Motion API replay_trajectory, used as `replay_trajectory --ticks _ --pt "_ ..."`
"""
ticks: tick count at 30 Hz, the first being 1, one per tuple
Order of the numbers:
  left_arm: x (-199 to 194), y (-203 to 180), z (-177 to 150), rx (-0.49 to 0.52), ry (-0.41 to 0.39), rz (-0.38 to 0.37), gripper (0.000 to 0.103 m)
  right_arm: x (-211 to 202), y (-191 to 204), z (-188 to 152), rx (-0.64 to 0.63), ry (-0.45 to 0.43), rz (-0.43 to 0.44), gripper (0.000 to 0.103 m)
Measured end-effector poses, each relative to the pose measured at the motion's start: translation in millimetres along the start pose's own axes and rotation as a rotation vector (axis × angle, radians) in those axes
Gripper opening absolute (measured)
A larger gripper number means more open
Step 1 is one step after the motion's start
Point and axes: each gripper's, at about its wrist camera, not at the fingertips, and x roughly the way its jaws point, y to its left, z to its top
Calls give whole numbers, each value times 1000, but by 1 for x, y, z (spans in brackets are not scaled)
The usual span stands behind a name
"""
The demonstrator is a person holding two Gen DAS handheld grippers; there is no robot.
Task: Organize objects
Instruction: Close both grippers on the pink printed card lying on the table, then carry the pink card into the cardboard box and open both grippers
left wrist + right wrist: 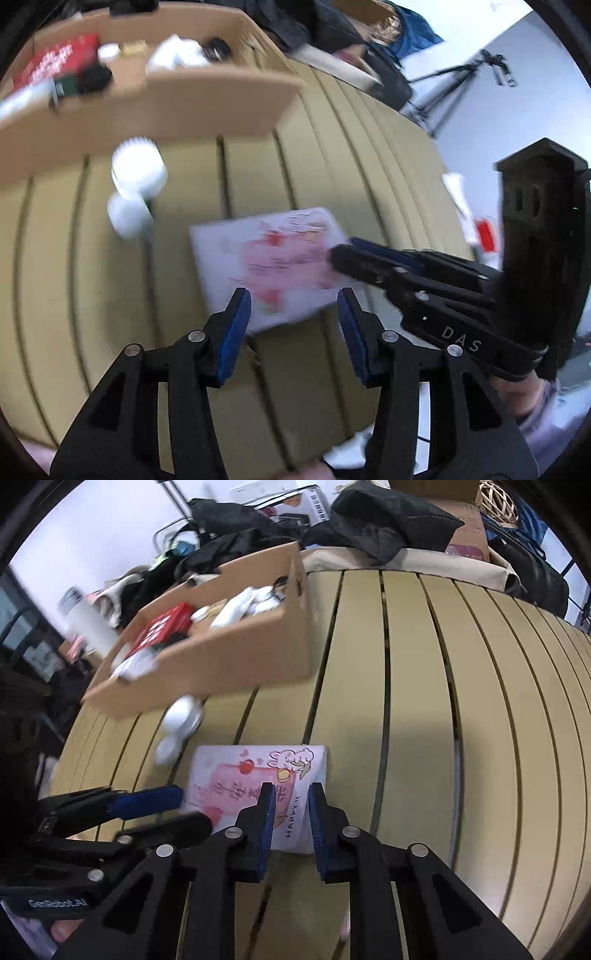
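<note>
A flat white box with pink and red drawings (269, 258) (255, 779) lies on the slatted yellow table. My left gripper (293, 301) is open just before its near edge, touching nothing. My right gripper (291, 794) straddles the box's near right corner with its jaws apart and a gap on each side; in the left wrist view its fingers (369, 258) lie over the box's right edge. A white bottle (135, 188) (177, 727) lies on its side beyond the box. An open cardboard box (177, 99) (236, 657) behind holds several items.
Black bags (373, 517) and cartons pile along the table's far edge (406, 563). A tripod (454, 85) stands off the table by the wall. A white tumbler (92, 627) stands left of the cardboard box. Bare slats (443, 701) stretch to the right.
</note>
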Motion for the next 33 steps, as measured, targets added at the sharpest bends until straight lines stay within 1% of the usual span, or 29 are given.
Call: replay_trajectory --ticks 1,3,4,5,9,10,12,13,14,15,16,17,19,21,22,24,25,26,27,28,29,30,32,33 --pt "-2 -1 -5 3 -11 15 46 -4 1 -9 5 7 25 20" --pt "-8 -1 -14 14 -49 64 47 -10 3 -23 6 -4 21 20" --pt "-10 1 -14 8 -59 84 51 -10 3 -26 4 -7 17 20" --pt "-13 5 -13 -11 -70 108 53 -9 2 -28 6 -2 12 21" --pt "-20 22 -9 -61 -113 166 58 0 4 -25 3 8 5 21" --pt "-20 25 -10 -64 -121 169 64 2 5 -25 2 13 7 21" --pt "-16 35 -7 -89 -133 187 66 0 7 -27 6 2 21 26" --pt "-14 41 -7 -114 -121 178 63 0 6 -28 16 -4 36 33" --pt "-12 43 -7 -130 -99 137 58 -1 6 -29 30 -4 60 46" --pt "-9 41 -8 -126 -84 109 51 -1 6 -31 43 -2 77 55" --pt "-7 34 -10 -99 -63 73 43 1 7 -31 48 -3 83 71" --pt "-5 25 -12 -62 -59 95 38 1 8 -33 48 -1 88 72" --pt "-3 21 -13 -33 -61 138 38 2 9 -34 48 -2 95 72" --pt "3 28 -11 -62 -47 128 39 4 8 -33 51 5 67 72" --pt "2 30 -11 -70 -57 119 39 6 7 -32 50 13 54 72" --pt "4 29 -9 -63 -66 127 39 9 5 -32 47 13 45 63" --pt "6 26 -8 -49 -65 134 39 10 4 -31 46 12 38 49" --pt "5 22 -9 -41 -70 150 39 12 4 -29 44 14 41 42" --pt "6 17 -8 -26 -81 173 39 12 4 -28 42 15 35 42" --pt "4 10 -10 0 -88 194 37 10 7 -26 23 2 9 30" --pt "2 8 -10 4 -90 200 36 6 10 -25 4 -7 -4 22" --pt "-4 7 -11 0 -100 197 36 1 14 -23 -13 -14 -14 21" --pt "-20 6 -8 -23 -133 171 27 -8 17 -18 -28 -24 -26 20" --pt "-35 6 -1 -42 -165 158 27 -14 19 -14 -29 -34 -20 20"
